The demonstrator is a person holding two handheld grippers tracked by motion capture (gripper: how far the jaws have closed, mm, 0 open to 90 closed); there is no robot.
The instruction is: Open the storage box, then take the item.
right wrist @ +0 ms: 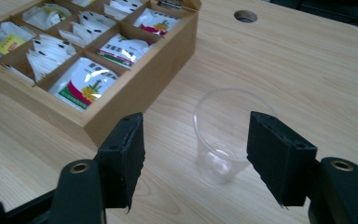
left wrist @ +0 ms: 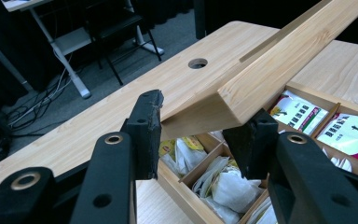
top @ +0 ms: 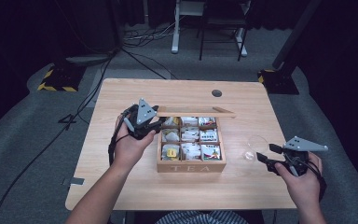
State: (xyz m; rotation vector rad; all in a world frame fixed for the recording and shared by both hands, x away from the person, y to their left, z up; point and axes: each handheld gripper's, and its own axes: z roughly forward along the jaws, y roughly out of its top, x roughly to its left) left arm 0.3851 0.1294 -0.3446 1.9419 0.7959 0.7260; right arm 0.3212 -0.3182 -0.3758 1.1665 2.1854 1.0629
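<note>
Two grippers, two jobs: your left gripper (left wrist: 200, 135) has its jaws pinched on the front edge of the wooden lid (left wrist: 279, 70) and holds it tilted up, hinged at the back of the tea box (top: 191, 164). Below those jaws the compartments sit exposed, with tea sachets (left wrist: 228, 186) directly under the pads. Step in hand, by my reading: lid held open, sachet pick not yet begun.

Your right gripper (right wrist: 196, 154) has wide jaws with nothing between the pads; the clear plastic cup (right wrist: 223, 135) stands upright on the table just beyond and between them, untouched, with the box off to the left jaw's side.

Next move likely calls for keeping the lid clamp steady, swinging the right jaws over a compartment, and narrowing onto one sachet only. Cup looks light; avoid nudging it.
</note>
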